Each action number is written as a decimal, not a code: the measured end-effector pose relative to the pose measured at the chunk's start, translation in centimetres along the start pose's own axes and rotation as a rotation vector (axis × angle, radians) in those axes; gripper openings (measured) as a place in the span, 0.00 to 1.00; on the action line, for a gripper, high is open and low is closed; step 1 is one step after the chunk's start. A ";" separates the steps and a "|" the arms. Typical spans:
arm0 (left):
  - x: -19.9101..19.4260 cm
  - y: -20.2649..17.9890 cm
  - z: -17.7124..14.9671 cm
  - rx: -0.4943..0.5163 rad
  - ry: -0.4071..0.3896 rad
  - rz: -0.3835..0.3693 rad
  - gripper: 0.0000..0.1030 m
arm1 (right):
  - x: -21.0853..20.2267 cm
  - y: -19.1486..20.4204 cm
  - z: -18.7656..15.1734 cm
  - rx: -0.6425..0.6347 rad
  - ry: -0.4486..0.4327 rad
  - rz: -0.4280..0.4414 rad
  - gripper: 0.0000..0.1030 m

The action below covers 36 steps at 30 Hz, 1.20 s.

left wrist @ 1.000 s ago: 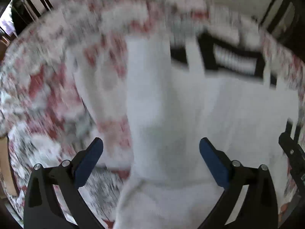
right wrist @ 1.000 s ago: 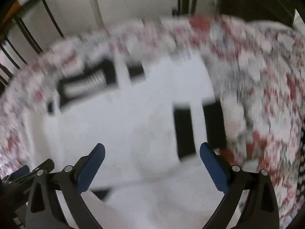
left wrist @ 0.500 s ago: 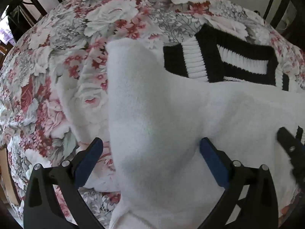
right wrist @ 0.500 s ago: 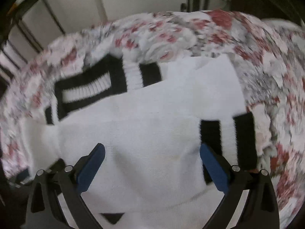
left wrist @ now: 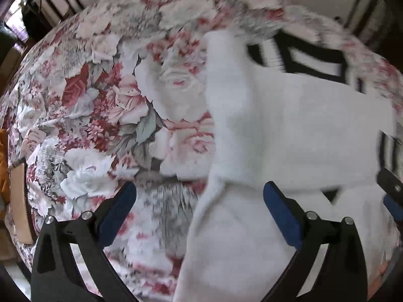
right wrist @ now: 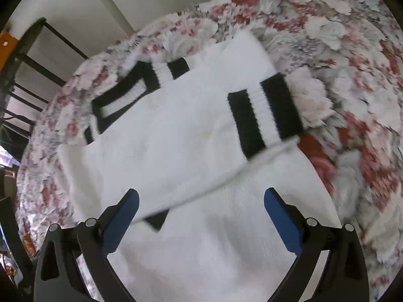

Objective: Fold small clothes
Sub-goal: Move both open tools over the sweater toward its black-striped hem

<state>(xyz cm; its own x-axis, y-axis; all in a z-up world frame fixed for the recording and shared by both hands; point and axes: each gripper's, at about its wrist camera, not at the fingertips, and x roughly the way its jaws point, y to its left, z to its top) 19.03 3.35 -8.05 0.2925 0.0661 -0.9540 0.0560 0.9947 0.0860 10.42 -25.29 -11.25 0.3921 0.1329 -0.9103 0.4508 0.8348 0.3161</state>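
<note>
Left wrist view: left gripper fingers spread wide, empty, white sweater filling the frame's right over the floral surface. Right gripper likewise spread above the sweater, black-striped cuff upper right.

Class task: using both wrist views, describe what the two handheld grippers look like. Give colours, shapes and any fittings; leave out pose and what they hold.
The left gripper and the right gripper look alike. Each has two black angular plastic fingers with triangular cut-outs, tipped by flat blue pads. Round silver bolt heads mark the finger joints. No cables, labels, sleeves or hands show.
</note>
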 end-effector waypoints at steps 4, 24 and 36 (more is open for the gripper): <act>-2.1 1.3 -2.5 -0.021 0.024 -0.164 0.95 | -2.0 -1.4 -1.9 0.040 0.015 0.026 0.97; -3.9 4.0 -10.9 -0.076 0.048 -0.367 0.95 | -10.3 -8.7 -7.0 0.069 -0.033 0.021 0.97; -2.2 0.5 -2.1 -0.013 -0.127 0.033 0.95 | -11.8 -6.0 -6.8 -0.023 -0.134 0.065 0.97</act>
<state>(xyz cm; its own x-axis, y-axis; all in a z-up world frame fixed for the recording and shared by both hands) 16.36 3.88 -6.48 0.4129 0.0892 -0.9064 0.0324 0.9931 0.1125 -2.32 -28.21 -4.24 0.5236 0.1158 -0.8440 0.4032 0.8391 0.3652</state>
